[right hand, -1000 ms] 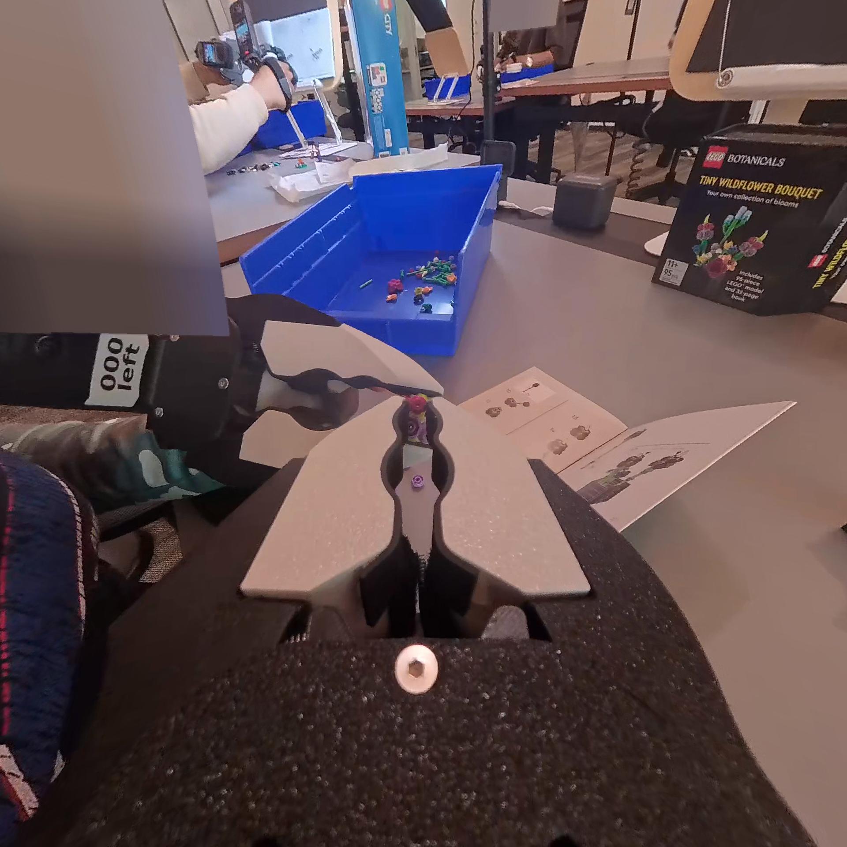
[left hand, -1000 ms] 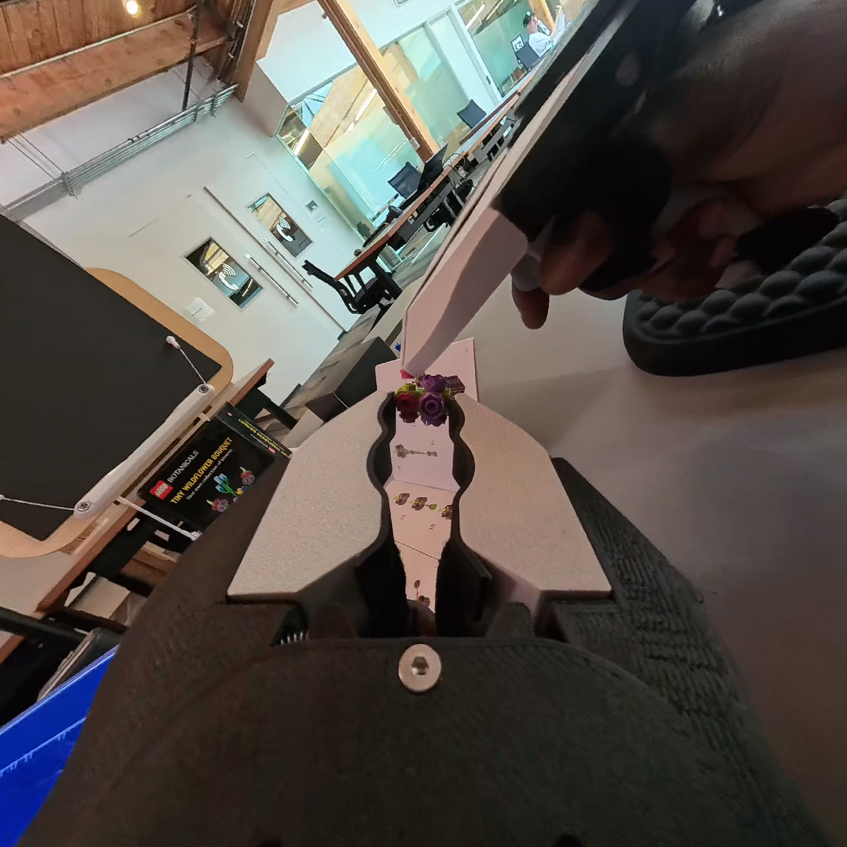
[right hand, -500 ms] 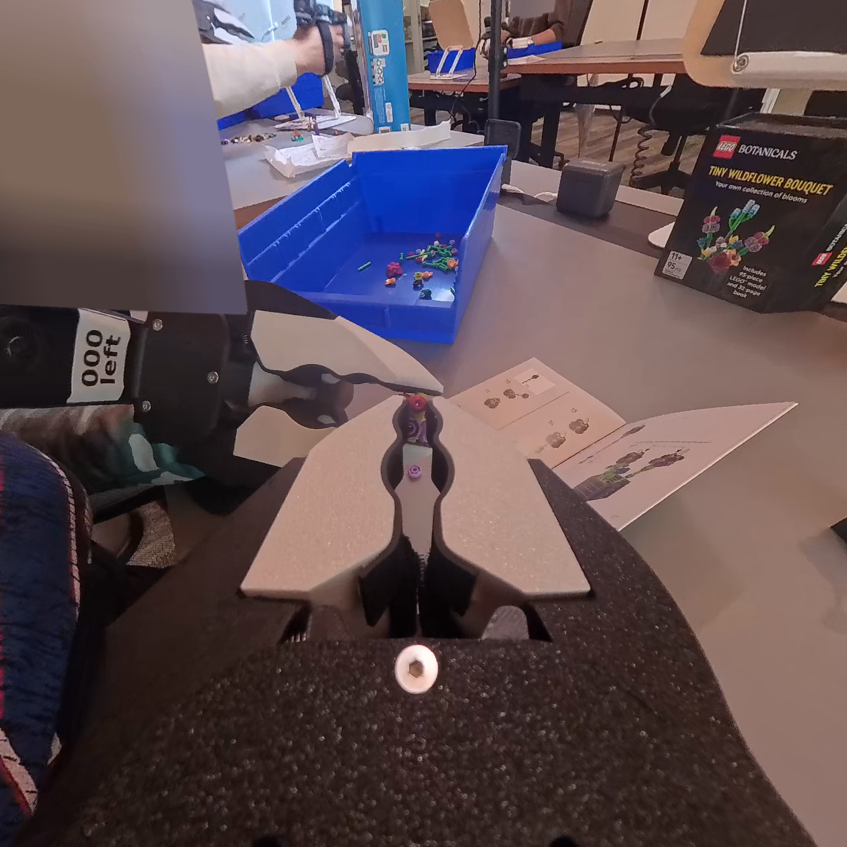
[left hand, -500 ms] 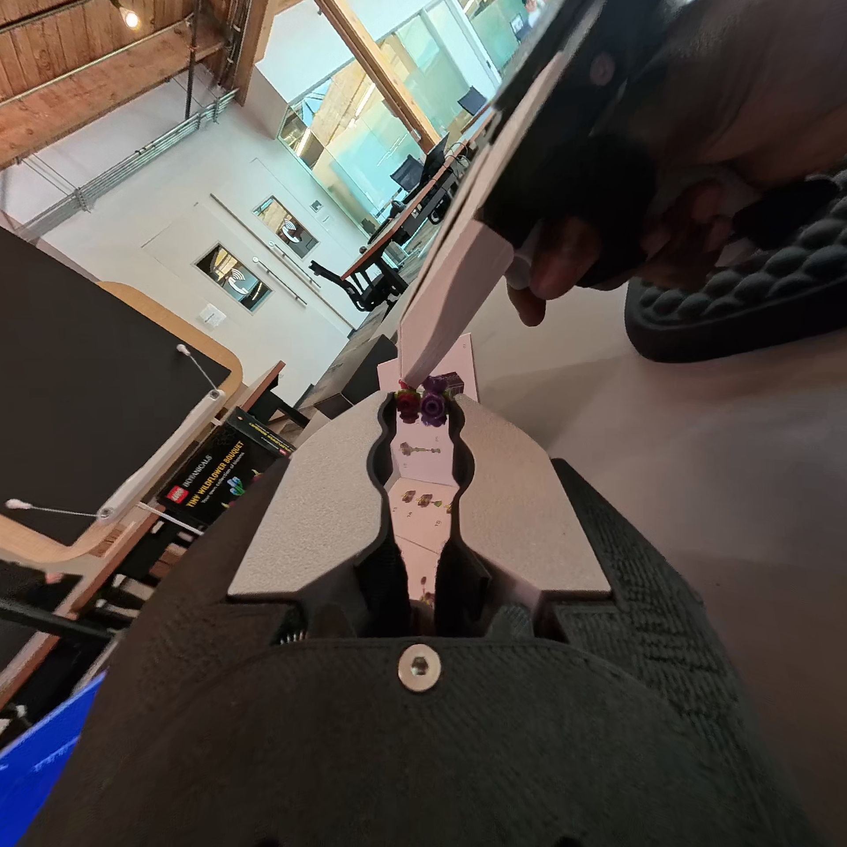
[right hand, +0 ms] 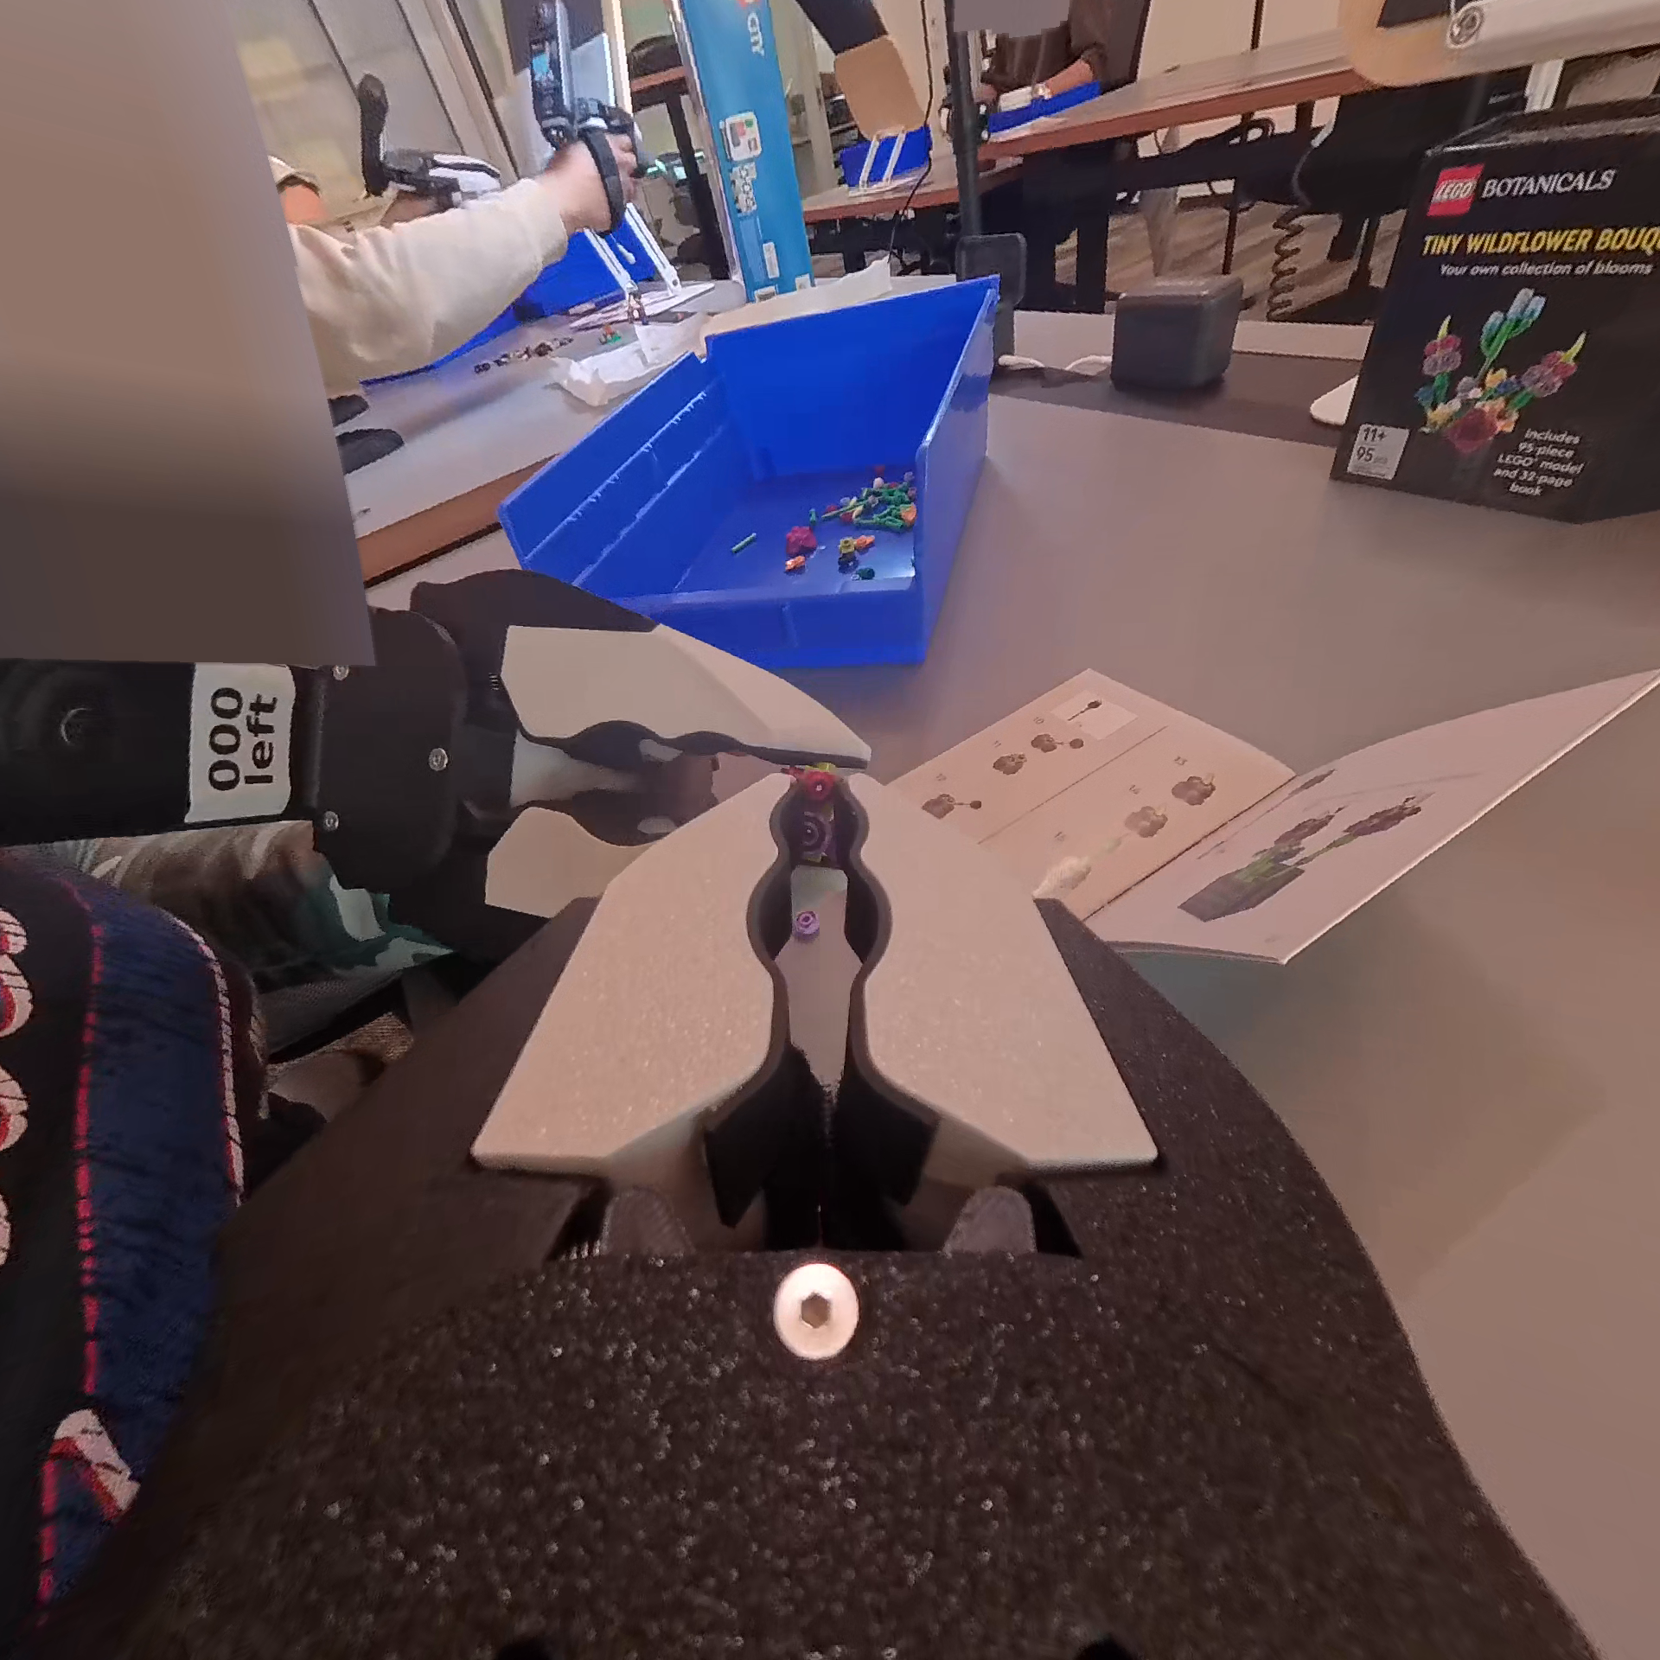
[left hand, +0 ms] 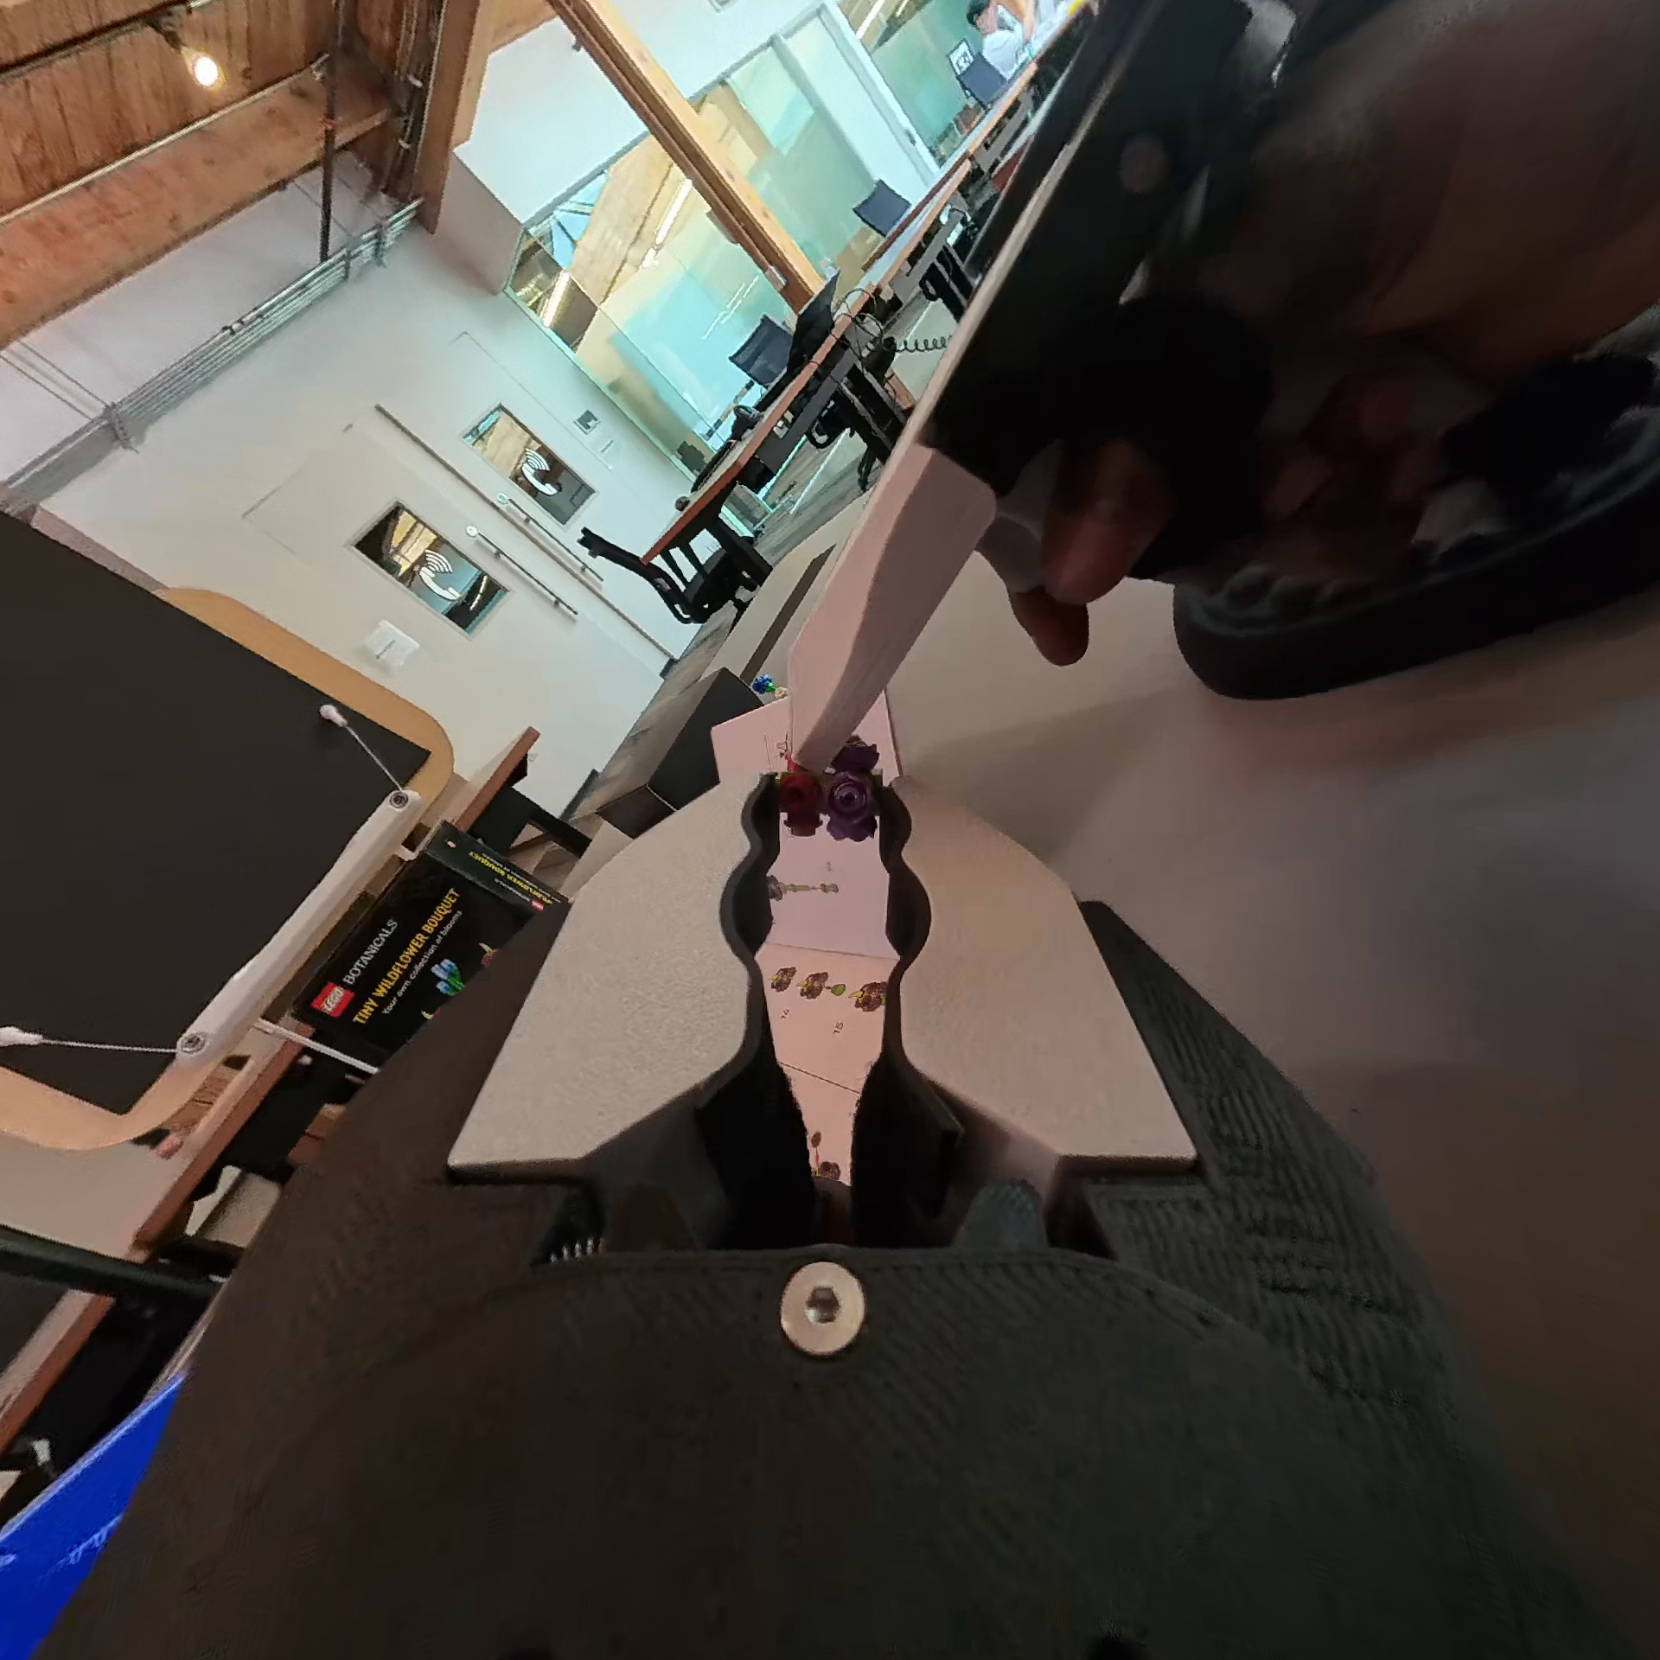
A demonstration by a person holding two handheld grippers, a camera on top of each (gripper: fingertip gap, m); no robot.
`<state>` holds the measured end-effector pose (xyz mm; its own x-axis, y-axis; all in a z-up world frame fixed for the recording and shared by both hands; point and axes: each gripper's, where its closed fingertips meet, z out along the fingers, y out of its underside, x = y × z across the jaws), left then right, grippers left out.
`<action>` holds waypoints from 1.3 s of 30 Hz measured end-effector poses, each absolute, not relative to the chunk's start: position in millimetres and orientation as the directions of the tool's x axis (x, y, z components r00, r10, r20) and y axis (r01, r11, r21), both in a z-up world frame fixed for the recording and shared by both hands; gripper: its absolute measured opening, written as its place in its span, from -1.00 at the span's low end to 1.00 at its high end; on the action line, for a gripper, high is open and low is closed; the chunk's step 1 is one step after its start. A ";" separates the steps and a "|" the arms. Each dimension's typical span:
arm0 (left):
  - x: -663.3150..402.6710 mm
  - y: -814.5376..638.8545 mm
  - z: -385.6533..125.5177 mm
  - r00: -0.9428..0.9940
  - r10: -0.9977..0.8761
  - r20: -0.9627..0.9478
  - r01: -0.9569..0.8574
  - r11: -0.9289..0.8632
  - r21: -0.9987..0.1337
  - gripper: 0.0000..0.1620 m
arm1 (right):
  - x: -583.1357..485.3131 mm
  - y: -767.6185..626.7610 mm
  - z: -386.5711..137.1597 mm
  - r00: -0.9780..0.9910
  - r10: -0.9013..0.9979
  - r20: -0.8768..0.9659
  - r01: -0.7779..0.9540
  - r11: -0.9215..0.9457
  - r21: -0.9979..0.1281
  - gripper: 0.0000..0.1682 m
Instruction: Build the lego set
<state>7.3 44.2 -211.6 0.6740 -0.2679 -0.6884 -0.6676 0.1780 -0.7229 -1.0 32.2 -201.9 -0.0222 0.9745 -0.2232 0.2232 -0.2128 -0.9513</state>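
The left gripper (right hand: 822,768) pinches the flower cluster (left hand: 826,799) as it did a second ago. The right gripper (right hand: 816,813), closed on a purple flower (right hand: 813,831), has edged closer; judged: seating in progress. A loose purple stud (right hand: 806,923) lies on the table (right hand: 1168,611).

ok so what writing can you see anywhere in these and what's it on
I won't quote writing; these things bear it:
Black box: a logo and printed lines on its front, legible.
White sticker, on the black housing at left: a short label, legible.
Tall blue box: print, partly cut off.
Instruction booklet: step numbers, too small to read.
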 end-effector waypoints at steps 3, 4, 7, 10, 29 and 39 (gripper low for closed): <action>8.1 43.4 -211.9 0.657 -0.263 -0.706 -0.684 0.185 -0.705 -0.75 | -0.3 31.6 -202.8 -0.018 0.977 -0.212 0.237 -0.201 -0.950 -0.92; 8.0 43.3 -212.7 0.642 -0.255 -0.723 -0.702 0.185 -0.688 -0.75 | -0.4 31.5 -203.9 -0.015 0.979 -0.204 0.245 -0.194 -0.950 -0.92; 8.9 42.6 -214.9 0.631 -0.265 -0.729 -0.708 0.186 -0.681 -0.75 | 0.6 31.2 -205.9 -0.023 0.975 -0.222 0.252 -0.209 -0.945 -0.92; 8.5 44.8 -214.1 0.646 -0.266 -0.716 -0.693 0.188 -0.696 -0.74 | 1.0 33.3 -201.1 -0.027 0.986 -0.166 0.242 -0.155 -0.958 -0.92; 5.8 37.5 -189.2 0.732 -0.247 -0.635 -0.561 0.313 -0.767 -0.73 | -8.0 23.3 -187.1 -0.061 0.972 -0.229 0.212 -0.212 -0.954 -0.76; 8.8 32.4 -179.6 0.763 -0.265 -0.589 -0.481 0.375 -0.792 -0.60 | -1.3 19.0 -169.9 -0.307 0.736 -0.604 0.081 -0.612 -0.787 -0.77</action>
<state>8.8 32.4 -179.6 0.7633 -0.2653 -0.5890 -0.4812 0.3748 -0.7924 -1.3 19.0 -169.9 -0.3069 0.7357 -0.6038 0.0809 -0.6120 -0.7867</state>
